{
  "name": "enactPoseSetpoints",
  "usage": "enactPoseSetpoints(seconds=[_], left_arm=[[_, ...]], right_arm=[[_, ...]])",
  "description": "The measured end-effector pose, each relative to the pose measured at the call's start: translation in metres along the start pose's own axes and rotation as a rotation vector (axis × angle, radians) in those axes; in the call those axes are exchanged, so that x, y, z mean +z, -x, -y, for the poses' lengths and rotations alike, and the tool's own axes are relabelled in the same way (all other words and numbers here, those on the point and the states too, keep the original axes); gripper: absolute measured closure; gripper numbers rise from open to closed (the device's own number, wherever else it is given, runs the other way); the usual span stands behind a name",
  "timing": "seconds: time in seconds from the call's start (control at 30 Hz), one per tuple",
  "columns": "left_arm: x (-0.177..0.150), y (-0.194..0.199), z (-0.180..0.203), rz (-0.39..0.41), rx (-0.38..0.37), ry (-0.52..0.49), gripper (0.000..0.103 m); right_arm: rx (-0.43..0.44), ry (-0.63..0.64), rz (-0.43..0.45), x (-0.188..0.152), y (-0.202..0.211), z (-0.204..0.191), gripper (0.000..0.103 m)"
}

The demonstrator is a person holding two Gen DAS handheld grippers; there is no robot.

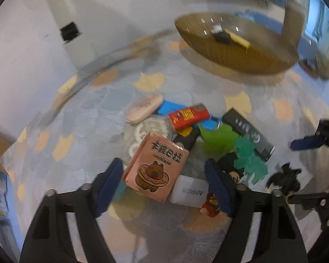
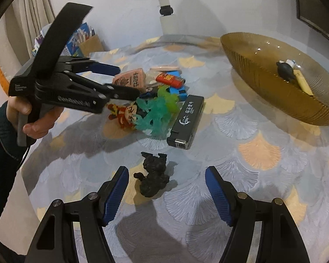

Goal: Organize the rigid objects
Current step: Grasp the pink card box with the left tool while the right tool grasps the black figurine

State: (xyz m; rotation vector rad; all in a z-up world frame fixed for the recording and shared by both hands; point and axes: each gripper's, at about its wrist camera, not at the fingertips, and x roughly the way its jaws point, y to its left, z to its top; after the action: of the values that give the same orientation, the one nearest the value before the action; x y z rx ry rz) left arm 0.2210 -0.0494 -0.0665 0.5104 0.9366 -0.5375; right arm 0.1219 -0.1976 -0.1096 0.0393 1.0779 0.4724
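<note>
**Both grippers open over the pile**

Our left gripper (image 1: 164, 173) straddles the pink cartoon-bear card box (image 1: 156, 166), pads not touching. Our right gripper (image 2: 166, 183) is open around the black lumpy figurine (image 2: 152, 176). The ribbed amber glass bowl (image 2: 252, 74) sits far right.

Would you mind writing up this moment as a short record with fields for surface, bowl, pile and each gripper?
surface: round table under a scallop-patterned cloth
bowl: amber ribbed bowl, holding a small dark figure and a yellowish item
pile: pink capybara box, red lighter, black lighter, green toys, white Anker charger
left gripper: open, straddling the pink capybara box, pads not pressing
right gripper: open, around the black figurine, not touching
</note>
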Motion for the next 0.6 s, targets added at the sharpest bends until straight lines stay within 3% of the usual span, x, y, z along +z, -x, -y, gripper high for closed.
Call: enactPoseSetpoints(seconds=[0.13, 0.3, 0.4, 0.5, 0.6], left_arm=[[-0.002, -0.005, -0.001, -0.004, 0.023, 0.014, 0.052], [-0.006, 0.001, -0.011, 0.032, 0.000, 0.090, 0.061], [-0.012, 0.015, -0.019, 0.089, -0.029, 0.154, 0.062], [-0.023, 0.038, -0.029, 0.145, -0.046, 0.233, 0.063], [-0.039, 0.062, -0.034, 0.175, -0.037, 0.286, 0.063]], right_arm=[[-0.003, 0.001, -0.007, 0.000, -0.002, -0.001, 0.033], [-0.043, 0.001, -0.020, 0.002, -0.007, -0.004, 0.035], [-0.061, 0.014, -0.018, 0.003, -0.009, -0.009, 0.044], [-0.039, 0.044, -0.007, 0.003, -0.007, -0.018, 0.071], [-0.083, 0.068, 0.003, 0.001, -0.004, -0.024, 0.071]])
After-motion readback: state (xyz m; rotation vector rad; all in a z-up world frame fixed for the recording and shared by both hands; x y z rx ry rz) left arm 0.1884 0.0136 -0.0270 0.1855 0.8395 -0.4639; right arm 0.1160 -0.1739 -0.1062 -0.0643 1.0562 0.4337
